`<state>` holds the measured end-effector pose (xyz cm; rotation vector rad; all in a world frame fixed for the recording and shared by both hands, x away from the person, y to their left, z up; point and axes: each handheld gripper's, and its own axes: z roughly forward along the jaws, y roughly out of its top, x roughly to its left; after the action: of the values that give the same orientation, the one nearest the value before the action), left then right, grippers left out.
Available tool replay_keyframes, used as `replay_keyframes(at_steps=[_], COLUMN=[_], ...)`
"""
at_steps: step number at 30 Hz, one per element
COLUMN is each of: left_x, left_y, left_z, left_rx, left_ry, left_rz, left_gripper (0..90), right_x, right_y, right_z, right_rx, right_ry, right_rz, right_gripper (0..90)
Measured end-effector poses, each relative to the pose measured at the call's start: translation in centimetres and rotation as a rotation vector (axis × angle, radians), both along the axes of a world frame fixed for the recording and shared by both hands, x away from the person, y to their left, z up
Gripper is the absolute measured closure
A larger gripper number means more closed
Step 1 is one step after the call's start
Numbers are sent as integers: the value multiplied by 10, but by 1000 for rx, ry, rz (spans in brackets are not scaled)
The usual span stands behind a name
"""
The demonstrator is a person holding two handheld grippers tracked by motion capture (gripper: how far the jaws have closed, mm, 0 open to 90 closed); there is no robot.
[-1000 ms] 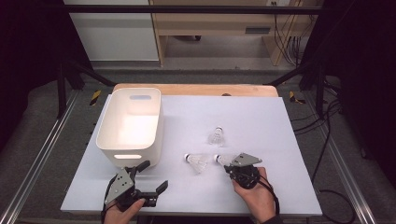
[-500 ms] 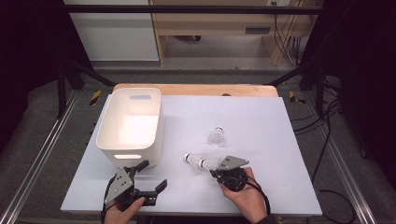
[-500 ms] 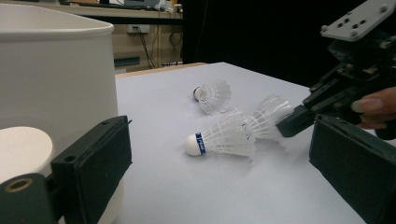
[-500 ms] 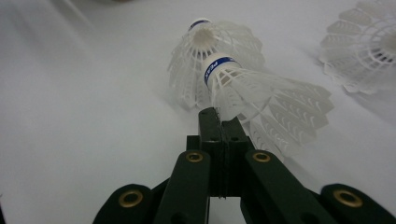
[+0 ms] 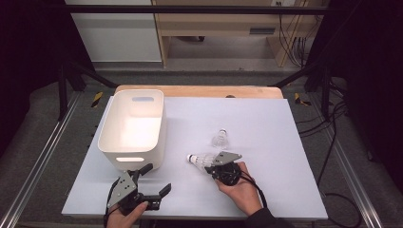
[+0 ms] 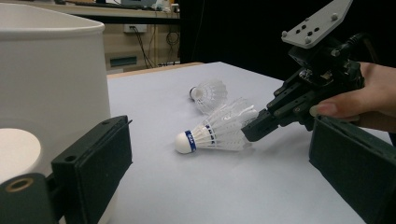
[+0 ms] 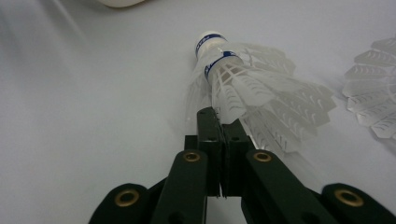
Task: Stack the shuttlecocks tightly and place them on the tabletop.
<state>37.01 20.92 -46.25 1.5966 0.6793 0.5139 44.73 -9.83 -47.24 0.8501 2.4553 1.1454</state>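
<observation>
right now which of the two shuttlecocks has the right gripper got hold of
The shuttlecock with the blue band, nearer the person: the right gripper pinches its feather skirt. The other shuttlecock lies apart, farther up the table.

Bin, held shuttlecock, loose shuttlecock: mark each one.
Bin (image 5: pixel 157 124), high view, right wall.
Held shuttlecock (image 6: pixel 219 132), left gripper view, feather skirt.
Loose shuttlecock (image 5: pixel 220 139), high view, feathers.

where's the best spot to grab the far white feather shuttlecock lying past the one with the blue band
Probably the white feather shuttlecock is best pinched across its feather skirt rim, coming from the near side: it lies tipped over, its small rounded cork pointing away, and the wide thin skirt gives the jaws an edge.
</observation>
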Motion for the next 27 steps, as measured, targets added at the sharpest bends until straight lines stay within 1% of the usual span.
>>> replay_keyframes(at_steps=[1,4,6,7,8,9,10,14,15,18,19,22,23,24,27], left_x=[0,0,0,0,1,1,1,1,1,2,2,2,2,2,2], left_y=[0,0,0,0,0,0,1,1,1,2,2,2,2,2,2], left_z=[0,0,0,0,-1,-1,-1,-1,-1,-1,-1,-1,-1,-2,-2], left_rx=[1,1,2,1,0,3,3,1,1,3,4,3,2,2,2], left_ry=[1,2,2,0,1,2,3,4,4,6,6,5,6,6,8], left_rz=[-1,1,2,1,1,2,3,6,6,8,7,7,5,5,4], left_gripper=[56,56,56,56,56,56,56,56,56,55,55,53,53,53,52], right_x=[0,-1,-3,-3,-4,-4,-4,-6,-6,-7,-8,-8,-8,-9,-10], right_y=[0,1,2,2,2,2,1,1,1,1,0,-1,-1,-2,-3], right_z=[0,-2,-2,-2,-2,-2,-2,-2,-2,-1,-1,0,0,1,3], right_rx=[-3,-20,-28,-28,-37,-37,-38,-43,-43,-44,-45,-45,-45,-47,-48], right_ry=[0,2,0,0,-2,-2,-2,-7,-7,-15,-17,-15,-15,-14,-9], right_rz=[1,8,2,2,-6,-6,-10,-22,-22,-30,-41,-48,-48,-50,-53], right_gripper=[867,768,690,690,626,626,559,461,461,383,331,278,278,245,217])
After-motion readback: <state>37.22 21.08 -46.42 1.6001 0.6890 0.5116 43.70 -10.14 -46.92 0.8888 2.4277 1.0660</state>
